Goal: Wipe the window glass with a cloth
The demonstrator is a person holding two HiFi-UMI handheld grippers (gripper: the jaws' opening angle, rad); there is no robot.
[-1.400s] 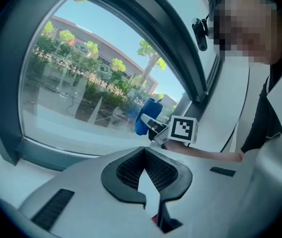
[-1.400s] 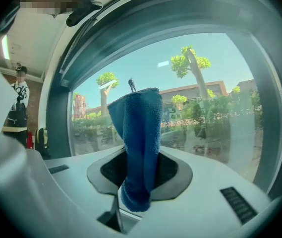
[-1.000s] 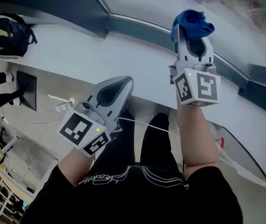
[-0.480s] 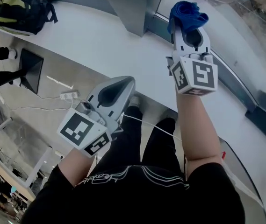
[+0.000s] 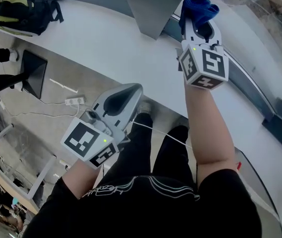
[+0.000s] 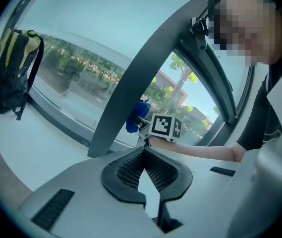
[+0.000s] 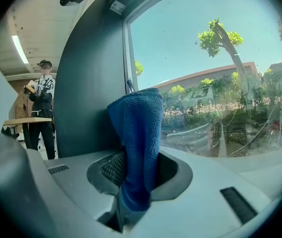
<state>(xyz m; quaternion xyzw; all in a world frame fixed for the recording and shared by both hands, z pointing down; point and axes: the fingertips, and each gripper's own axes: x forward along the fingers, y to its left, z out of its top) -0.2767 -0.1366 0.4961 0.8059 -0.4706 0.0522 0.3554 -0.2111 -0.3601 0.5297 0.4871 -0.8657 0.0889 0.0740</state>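
Right now the person stands at the sill (image 5: 106,48) with both arms out, and the work clearly falls to the right side. The right gripper (image 5: 199,28) is lifted toward the pane, its jaws clamped on the lower part of a blue cloth (image 7: 137,133), so a loose tuft of cloth stands up past the tips. I take that as deliberate: the soft tuft, not the hard jaws, is what should meet the window glass (image 7: 220,78). The cloth sits just beside the dark upright post (image 7: 91,83), at the edge of the pane; whether it touches the glass I cannot tell.

The left gripper (image 5: 126,95) hangs lower, over the floor in front of the sill, well apart from the window. Its jaws are closed with nothing between them, the pads meeting at the tips. It seems parked out of the way, since one cloth needs only one holder.

A backpack (image 5: 17,9) lies on the sill off to the left, far from the pane being approached, so it should not hinder a sweep.
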